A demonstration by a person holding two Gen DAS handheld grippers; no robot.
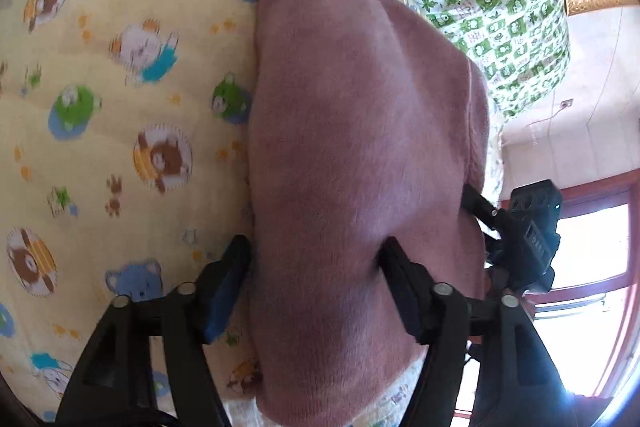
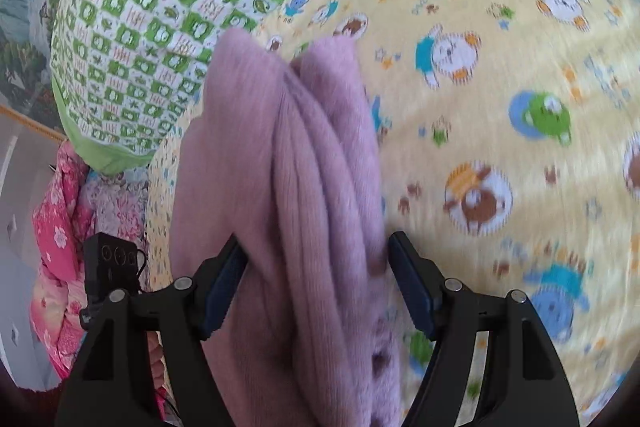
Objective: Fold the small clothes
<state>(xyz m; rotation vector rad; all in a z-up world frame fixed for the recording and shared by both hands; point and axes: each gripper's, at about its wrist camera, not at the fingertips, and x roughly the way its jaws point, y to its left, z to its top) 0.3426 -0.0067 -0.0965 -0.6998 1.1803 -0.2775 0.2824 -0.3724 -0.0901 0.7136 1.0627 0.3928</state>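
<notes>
Yellow bedsheet [image 1: 120, 147], gripped pink garment [image 1: 360, 147]

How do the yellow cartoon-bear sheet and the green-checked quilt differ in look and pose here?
The yellow sheet carries scattered bears and frogs in several colours; the green-checked quilt has a regular grid of green and white squares. The yellow sheet lies spread flat under the pink garment; the green-checked quilt sits bunched in a mound behind it. Both are printed bedding, with the two set side by side.
</notes>
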